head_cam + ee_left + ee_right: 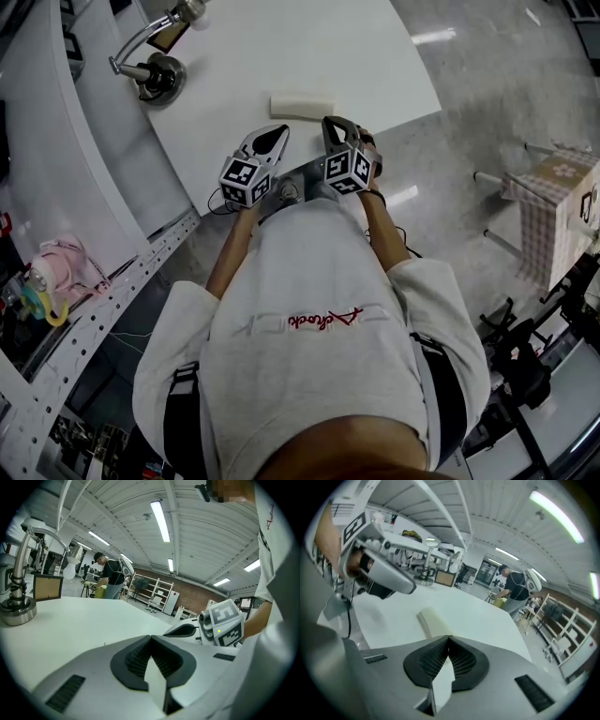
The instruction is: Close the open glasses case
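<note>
On my left, a metal stand (157, 75) sits well clear on the white surface (281, 42), so I can ignore it. My left hand-held gripper (279, 132) hangs near the front edge of the surface, its jaws brought together on nothing. Just beyond it, between the two tools, the cream glasses case (302, 106) lies flat. From here its lid looks down already, though I cannot make out the seam. My right hand-held gripper (331, 122) is also pinched closed and empty, tip just short of the case and apparently not touching it.

To finish well, I'd check that the lid has really caught. If not, I'd press straight down on the top with the closed right tip. The left would brace the case's near side so it cannot skate away.
</note>
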`<action>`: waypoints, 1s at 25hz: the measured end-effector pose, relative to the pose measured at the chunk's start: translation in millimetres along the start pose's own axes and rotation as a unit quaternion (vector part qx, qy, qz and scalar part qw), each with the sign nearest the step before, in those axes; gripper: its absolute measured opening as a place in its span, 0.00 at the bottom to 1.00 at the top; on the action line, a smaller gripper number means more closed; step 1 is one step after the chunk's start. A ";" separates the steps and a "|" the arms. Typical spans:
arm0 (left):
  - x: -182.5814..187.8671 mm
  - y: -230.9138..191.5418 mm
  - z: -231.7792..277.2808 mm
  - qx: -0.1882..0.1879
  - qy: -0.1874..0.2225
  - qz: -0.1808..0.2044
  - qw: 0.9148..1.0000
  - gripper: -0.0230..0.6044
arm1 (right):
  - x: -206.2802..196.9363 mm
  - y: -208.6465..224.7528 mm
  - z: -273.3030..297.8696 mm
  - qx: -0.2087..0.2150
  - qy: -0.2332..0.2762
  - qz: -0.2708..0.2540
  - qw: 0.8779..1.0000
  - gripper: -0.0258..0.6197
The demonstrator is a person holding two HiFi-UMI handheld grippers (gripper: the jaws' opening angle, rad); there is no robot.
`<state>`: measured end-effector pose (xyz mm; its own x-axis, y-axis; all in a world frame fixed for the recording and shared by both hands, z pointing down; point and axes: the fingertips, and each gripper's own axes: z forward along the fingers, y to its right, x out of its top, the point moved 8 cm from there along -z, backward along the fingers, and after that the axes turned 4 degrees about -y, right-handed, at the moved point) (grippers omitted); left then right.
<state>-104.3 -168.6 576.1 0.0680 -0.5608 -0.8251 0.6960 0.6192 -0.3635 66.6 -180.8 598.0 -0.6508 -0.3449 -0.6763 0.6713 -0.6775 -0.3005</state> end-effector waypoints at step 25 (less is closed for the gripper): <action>21.3 36.2 -51.9 -0.002 0.067 0.065 0.996 0.08 | 13.2 -9.9 -97.7 -0.003 0.205 0.349 0.914 0.06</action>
<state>-114.8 -129.5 522.9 0.0605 -0.3980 -0.9154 0.6847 0.6838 -0.2520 86.0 -115.2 526.3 0.1242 -0.4194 -0.8993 0.8756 -0.3801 0.2982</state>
